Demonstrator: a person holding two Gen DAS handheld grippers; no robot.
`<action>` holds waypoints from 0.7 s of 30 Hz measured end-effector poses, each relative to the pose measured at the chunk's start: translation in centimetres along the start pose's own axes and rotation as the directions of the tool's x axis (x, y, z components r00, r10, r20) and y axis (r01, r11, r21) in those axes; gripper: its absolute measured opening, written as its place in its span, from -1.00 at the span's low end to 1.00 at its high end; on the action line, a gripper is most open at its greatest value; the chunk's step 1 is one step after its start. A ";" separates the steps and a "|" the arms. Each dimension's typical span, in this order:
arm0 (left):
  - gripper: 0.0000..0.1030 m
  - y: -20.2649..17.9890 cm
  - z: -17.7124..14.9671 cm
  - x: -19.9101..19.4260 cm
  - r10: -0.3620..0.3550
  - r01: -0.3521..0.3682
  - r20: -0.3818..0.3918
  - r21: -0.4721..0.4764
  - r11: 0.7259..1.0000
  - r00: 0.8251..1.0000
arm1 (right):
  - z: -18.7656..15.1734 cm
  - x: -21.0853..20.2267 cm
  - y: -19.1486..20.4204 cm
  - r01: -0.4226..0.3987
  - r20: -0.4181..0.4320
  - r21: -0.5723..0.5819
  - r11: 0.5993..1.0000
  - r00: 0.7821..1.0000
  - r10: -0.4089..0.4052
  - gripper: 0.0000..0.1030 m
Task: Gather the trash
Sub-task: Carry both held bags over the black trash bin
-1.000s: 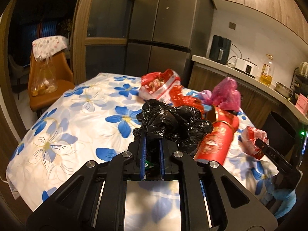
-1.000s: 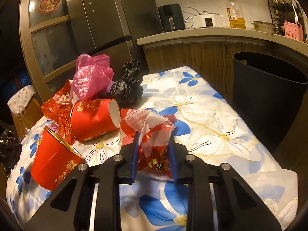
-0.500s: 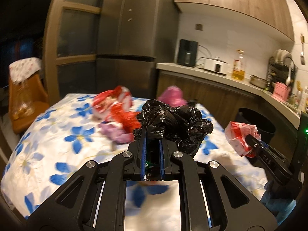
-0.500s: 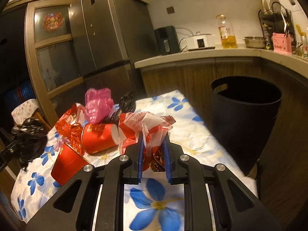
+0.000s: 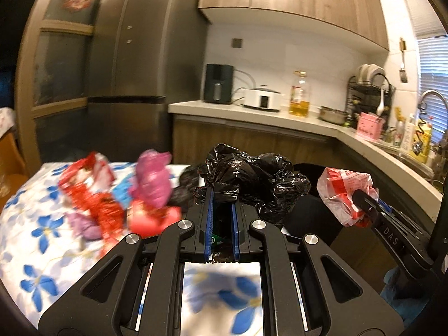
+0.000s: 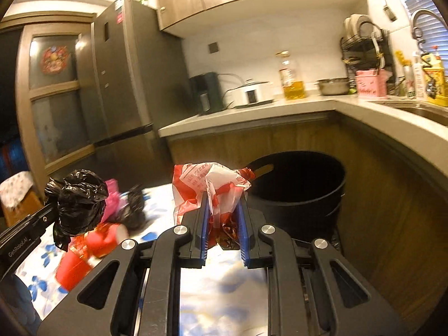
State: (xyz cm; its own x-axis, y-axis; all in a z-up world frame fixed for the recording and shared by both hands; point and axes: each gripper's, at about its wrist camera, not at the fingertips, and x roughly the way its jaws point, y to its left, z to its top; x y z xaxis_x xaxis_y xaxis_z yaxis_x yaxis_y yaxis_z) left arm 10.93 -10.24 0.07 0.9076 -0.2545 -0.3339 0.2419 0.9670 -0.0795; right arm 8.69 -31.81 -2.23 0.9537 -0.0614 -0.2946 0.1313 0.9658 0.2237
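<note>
Ahead and right of both claws sat the black bin (image 6: 296, 193), just past the table's (image 5: 33, 240) far right edge. Right claw (image 6: 222, 210), nearer the bin, had just been closing and pinched a red-and-white bag (image 6: 212, 187). Left claw (image 5: 221, 210) was pressed on a black bag (image 5: 252, 179), held above the table. Count: two claws, one bag each, one bin. Blurred pile left on the table: one pink bag (image 5: 152, 179), another dark bag, several red pieces, number unclear.
</note>
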 end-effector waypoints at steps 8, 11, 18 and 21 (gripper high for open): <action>-0.80 -4.8 1.7 4.3 -0.090 0.090 0.012 0.017 0.996 0.996 | 2.1 1.4 -4.2 0.101 0.050 0.024 0.995 0.994 -0.102 -0.64; -0.80 -6.5 2.4 6.0 -0.122 0.122 0.016 0.019 0.992 0.992 | 2.8 2.0 -5.2 0.125 0.068 0.030 0.992 0.990 -0.127 -0.64; -0.80 -10.5 3.3 10.2 -0.179 0.178 0.021 0.040 0.983 0.984 | 4.3 3.8 -7.2 0.158 0.103 0.038 0.987 0.982 -0.161 -0.64; -0.80 -11.7 3.4 11.7 -0.199 0.198 0.017 0.040 0.979 0.980 | 4.7 4.6 -8.1 0.169 0.109 0.045 0.985 0.979 -0.173 -0.63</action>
State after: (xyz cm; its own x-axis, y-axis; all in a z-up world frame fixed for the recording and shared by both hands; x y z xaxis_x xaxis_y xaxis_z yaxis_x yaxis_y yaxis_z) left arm 19.88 -24.59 0.23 0.8470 -0.4417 -0.2959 0.4303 0.8964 -0.1066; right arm 13.24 -41.12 -1.04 0.9402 -0.2550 -0.2260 0.3030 0.9291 0.2121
